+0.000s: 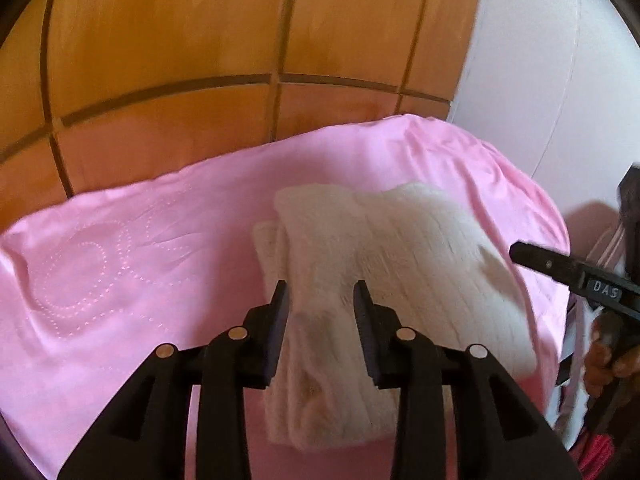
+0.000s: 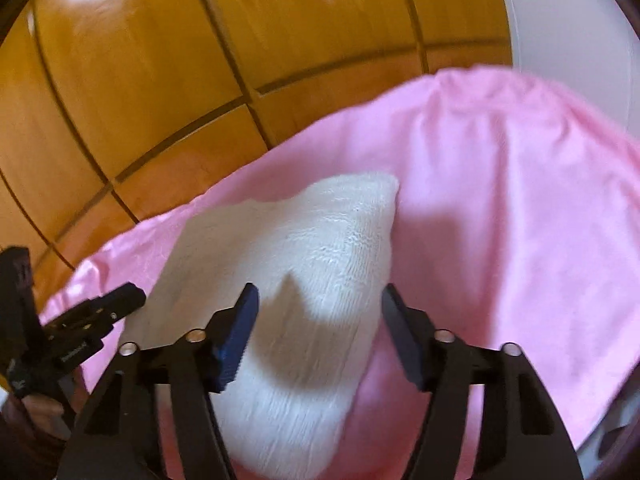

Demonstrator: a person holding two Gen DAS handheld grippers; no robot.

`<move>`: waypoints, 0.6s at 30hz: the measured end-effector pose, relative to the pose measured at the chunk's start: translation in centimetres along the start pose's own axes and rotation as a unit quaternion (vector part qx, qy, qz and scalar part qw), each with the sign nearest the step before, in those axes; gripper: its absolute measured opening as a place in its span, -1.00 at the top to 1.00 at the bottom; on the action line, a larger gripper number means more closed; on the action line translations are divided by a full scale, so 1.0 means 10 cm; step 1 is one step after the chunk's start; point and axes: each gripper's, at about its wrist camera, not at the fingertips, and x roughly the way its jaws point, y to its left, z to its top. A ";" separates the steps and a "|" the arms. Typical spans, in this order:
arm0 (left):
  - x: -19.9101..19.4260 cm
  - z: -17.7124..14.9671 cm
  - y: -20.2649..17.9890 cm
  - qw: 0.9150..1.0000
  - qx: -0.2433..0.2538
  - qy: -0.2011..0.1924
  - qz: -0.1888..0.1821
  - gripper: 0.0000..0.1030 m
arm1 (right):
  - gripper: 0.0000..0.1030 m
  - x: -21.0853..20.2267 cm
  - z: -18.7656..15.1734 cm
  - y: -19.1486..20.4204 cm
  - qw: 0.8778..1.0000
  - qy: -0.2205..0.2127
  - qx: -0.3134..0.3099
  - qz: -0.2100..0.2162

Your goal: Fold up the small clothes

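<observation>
Both my grippers hang just over the white cloth. My left gripper is released, and so is my right gripper; neither pinches anything. That folded cloth lies on a pink sheet, close to its right edge. Lots of free sheet lies to the left. Wood panels stand behind. One gripper says "DAS".

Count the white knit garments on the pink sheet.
1: a folded white knit garment lies mid-sheet on the pink sheet, below both tools. Another could be hidden inside its folds.
</observation>
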 end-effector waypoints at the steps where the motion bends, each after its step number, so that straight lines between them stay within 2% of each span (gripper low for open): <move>1: 0.07 -0.01 -0.02 1.000 0.004 0.012 -0.001 0.36 | 0.10 -0.02 -0.05 0.05 1.000 -0.001 -0.016 -0.013; 2: 0.20 -0.04 -0.04 0.999 0.007 0.034 0.017 0.34 | 0.10 0.06 -0.10 0.14 1.000 0.007 -0.023 -0.018; 3: 0.34 -0.07 -0.03 0.998 0.007 0.057 0.031 0.33 | 0.11 0.20 -0.17 0.21 0.999 0.034 -0.025 -0.016; 4: 0.48 -0.09 0.01 0.996 -0.004 0.078 0.035 0.31 | 0.10 0.28 -0.22 0.24 0.999 0.040 -0.021 -0.028; 5: 0.53 -0.12 0.10 0.996 -0.025 0.081 0.037 0.15 | 0.10 0.37 -0.25 0.30 0.998 0.043 -0.020 -0.039; 7: 0.50 -0.11 0.19 0.995 -0.043 0.075 0.039 0.09 | 0.09 0.46 -0.31 0.45 0.995 0.027 -0.050 -0.083; 14: 0.09 -0.09 0.28 0.995 -0.071 0.039 0.054 0.06 | 0.08 0.46 -0.32 0.57 0.991 0.025 -0.055 -0.115; 18: -0.32 -0.11 0.28 0.994 -0.074 -0.006 0.077 -0.30 | 0.03 0.23 -0.25 0.52 0.995 0.014 -0.012 -0.101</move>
